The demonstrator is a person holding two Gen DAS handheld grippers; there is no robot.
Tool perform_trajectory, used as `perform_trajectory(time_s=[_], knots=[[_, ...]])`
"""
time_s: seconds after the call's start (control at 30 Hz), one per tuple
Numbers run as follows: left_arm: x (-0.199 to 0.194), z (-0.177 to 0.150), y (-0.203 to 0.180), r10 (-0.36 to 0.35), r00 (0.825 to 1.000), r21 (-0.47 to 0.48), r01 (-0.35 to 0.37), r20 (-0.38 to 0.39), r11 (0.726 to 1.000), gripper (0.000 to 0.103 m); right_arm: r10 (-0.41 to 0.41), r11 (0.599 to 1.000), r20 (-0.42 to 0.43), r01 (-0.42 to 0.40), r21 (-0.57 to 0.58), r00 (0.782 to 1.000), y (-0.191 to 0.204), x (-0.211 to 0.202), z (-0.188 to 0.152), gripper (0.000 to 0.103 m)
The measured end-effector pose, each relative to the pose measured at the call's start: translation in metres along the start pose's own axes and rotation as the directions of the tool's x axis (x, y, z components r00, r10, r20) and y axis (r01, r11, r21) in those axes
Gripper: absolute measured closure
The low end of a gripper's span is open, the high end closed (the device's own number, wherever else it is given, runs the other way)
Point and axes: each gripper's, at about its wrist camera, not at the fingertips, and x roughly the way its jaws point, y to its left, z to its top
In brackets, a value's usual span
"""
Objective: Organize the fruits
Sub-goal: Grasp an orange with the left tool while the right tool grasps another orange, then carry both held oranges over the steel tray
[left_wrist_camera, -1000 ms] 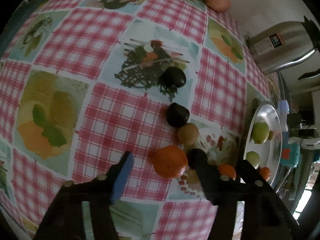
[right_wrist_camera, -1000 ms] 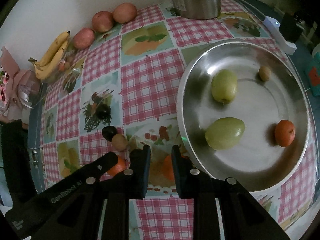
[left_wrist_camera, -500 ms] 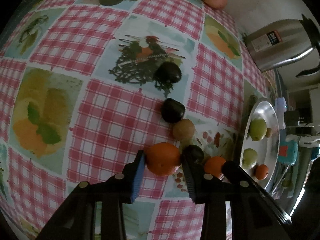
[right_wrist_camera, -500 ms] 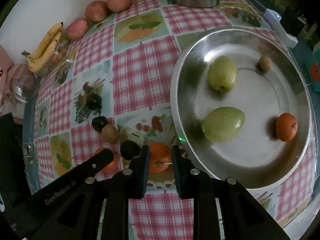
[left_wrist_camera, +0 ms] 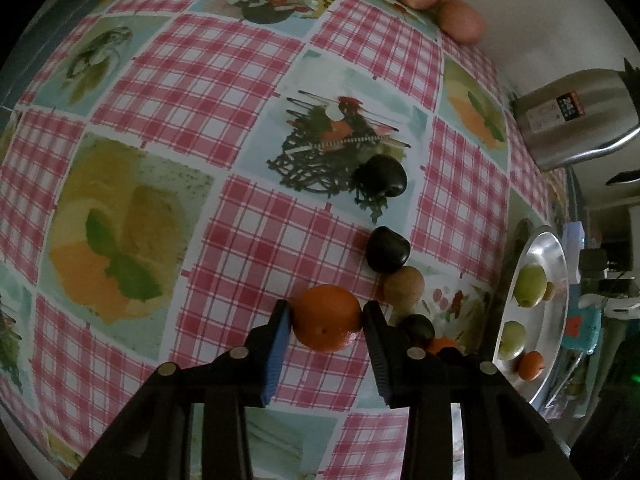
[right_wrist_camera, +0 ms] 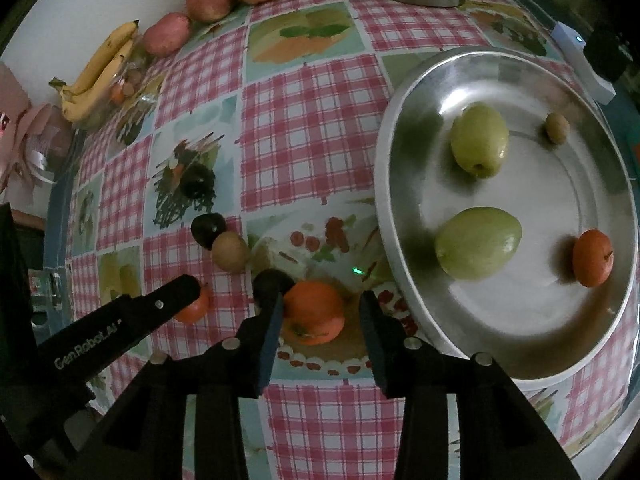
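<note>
Where the checked cloth (left_wrist_camera: pixel 256 248) lies bare, to the left of the fruit row, there is wide open room; toward the wall it is edged by apples (right_wrist_camera: pixel 208 0) and bananas (right_wrist_camera: pixel 100 68), and a steel kettle (left_wrist_camera: pixel 576 120) stands at the far side.

The left gripper (left_wrist_camera: pixel 326 318) is clamped on an orange (left_wrist_camera: pixel 326 318), both pads touching its sides. Just beside it run a dark fruit (left_wrist_camera: pixel 388 249), a brown fruit (left_wrist_camera: pixel 404 288) and another dark one (left_wrist_camera: pixel 418 330).

The right gripper (right_wrist_camera: pixel 320 312) has just been opening; a second orange (right_wrist_camera: pixel 314 312) sits between its jaws, touching the left pad, with a gap at the right pad.

Near that orange, the steel tray (right_wrist_camera: pixel 400 240) holds two green fruits (right_wrist_camera: pixel 478 248), a small brown fruit (right_wrist_camera: pixel 557 127) and a small orange fruit (right_wrist_camera: pixel 593 257), all well apart.
</note>
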Motion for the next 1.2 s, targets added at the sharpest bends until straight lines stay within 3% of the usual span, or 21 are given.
perform_trajectory(time_s=[0.5, 1.0, 1.2], knots=[[0.01, -0.001, -0.004, -0.022, 0.999, -0.007, 0.021, -0.032, 1.0, 0.062, 0.051, 0.998, -0.087, -0.054, -0.028, 0.995, 0.013, 0.019, -0.008, 0.063], [-0.001, 0.004, 0.001, -0.029, 1.0, -0.018, 0.029, 0.003, 0.999, 0.063, 0.076, 0.997, -0.063, -0.076, 0.004, 0.995, 0.007, 0.012, -0.006, 0.066], [-0.018, 0.009, 0.004, -0.04, 0.998, -0.024, 0.041, 0.044, 0.999, 0.063, 0.086, 0.996, -0.01, -0.086, 0.02, 0.996, 0.003, -0.007, -0.003, 0.066]])
